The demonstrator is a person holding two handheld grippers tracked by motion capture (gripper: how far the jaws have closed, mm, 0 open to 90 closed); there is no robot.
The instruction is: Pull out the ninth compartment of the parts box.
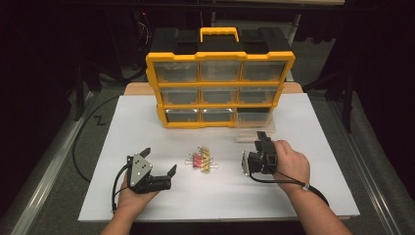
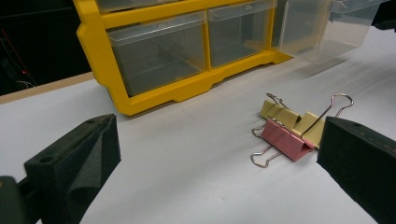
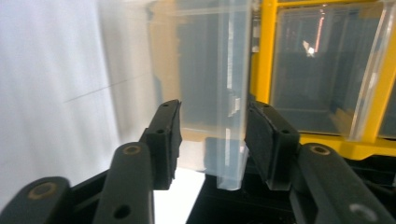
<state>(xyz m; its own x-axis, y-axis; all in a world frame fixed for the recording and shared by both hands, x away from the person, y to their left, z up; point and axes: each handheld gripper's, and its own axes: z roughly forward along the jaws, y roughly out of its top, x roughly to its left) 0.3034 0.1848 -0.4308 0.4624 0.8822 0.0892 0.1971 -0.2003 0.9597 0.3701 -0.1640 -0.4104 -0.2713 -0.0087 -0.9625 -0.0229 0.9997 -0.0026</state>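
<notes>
Clear plastic drawer stands pulled from yellow organizer, empty.

High view looked down across the white tabletop, both gripper views sat low, near the yellow organizer, shared by all.

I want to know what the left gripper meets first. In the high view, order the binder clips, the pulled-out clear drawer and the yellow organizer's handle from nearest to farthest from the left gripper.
From the left gripper:
1. Binder clips, just to its right at mid-table.
2. Clear drawer, farther right, by the right gripper.
3. Organizer's handle, on top at the far edge.
</notes>
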